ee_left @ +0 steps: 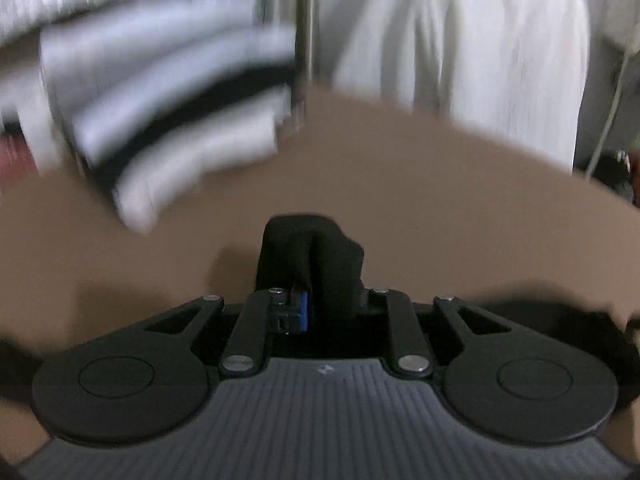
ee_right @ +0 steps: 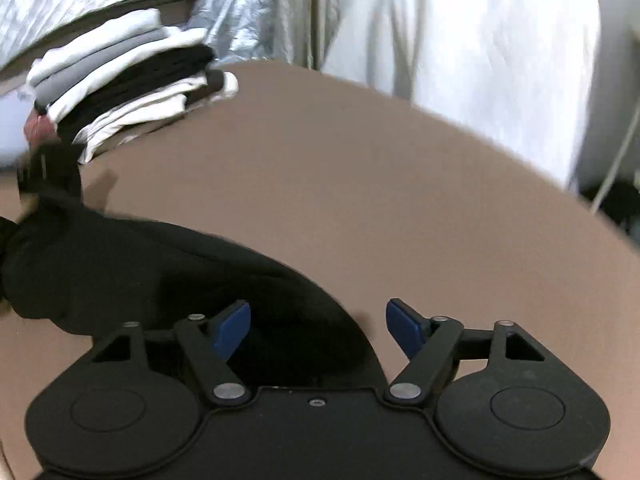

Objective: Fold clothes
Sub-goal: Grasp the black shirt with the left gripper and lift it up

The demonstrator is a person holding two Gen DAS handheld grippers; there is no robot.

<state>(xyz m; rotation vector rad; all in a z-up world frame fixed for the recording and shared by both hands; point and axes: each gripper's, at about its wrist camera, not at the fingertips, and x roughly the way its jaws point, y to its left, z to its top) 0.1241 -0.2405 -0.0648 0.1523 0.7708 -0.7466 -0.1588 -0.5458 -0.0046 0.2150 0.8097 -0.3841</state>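
Black cloth sits pinched in the left gripper for folding; the right gripper gapes empty above the worktop.

Left gripper jaws clamped (cloth between); right gripper jaws apart.

One brown table, one stack of folded clothes at its far corner: I count roughly six or seven layers in whites, greys and blacks, though the blur in the left wrist view won't let me be exact. One loose black garment lies on the tabletop. Two grippers are in play: left gripper and right gripper. One pale curtain hangs behind.
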